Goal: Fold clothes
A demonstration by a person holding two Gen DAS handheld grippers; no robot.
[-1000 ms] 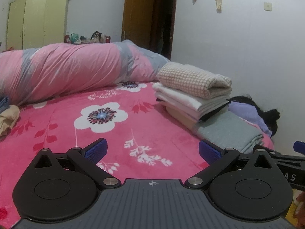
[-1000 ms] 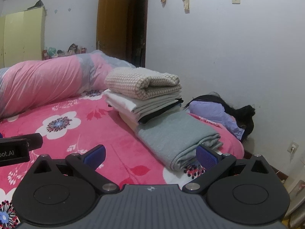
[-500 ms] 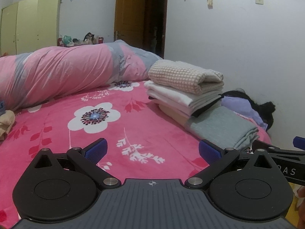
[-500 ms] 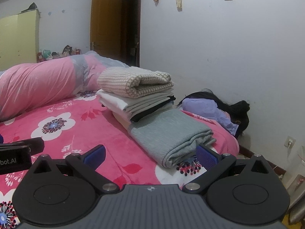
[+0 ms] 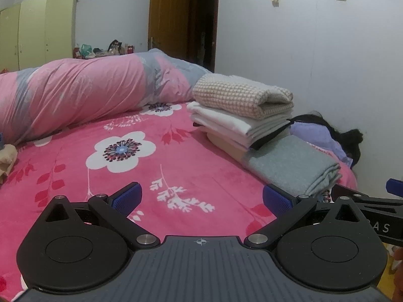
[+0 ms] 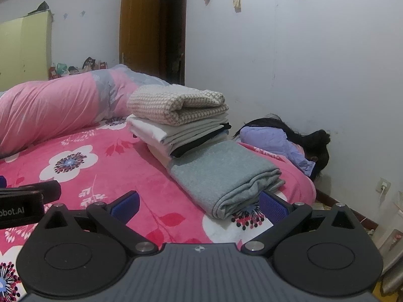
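A pile of folded clothes [image 5: 241,115] [image 6: 181,120] rests on the right side of the pink flowered bed [image 5: 126,166] [image 6: 105,166], topped by a checked beige piece [image 5: 239,95] [image 6: 173,103]. In front of it lies a folded grey garment [image 5: 292,163] [image 6: 224,173]. My left gripper [image 5: 201,197] hovers open over the bedspread, holding nothing. My right gripper [image 6: 197,202] is open too, its blue fingertips [image 6: 272,205] just short of the grey garment's near edge. A lilac and black heap of clothes [image 5: 325,136] [image 6: 284,143] lies by the wall.
A rolled pink and grey duvet [image 5: 83,95] [image 6: 55,108] lies across the back of the bed. A beige garment [image 5: 7,158] sits at the left edge. A wooden door [image 5: 171,17], yellow wardrobe [image 5: 37,30] and white wall [image 6: 314,63] surround the bed.
Both grippers have drifted slightly, so the folded pile and grey garment slid a little left in both views. Both stay open and hold nothing.
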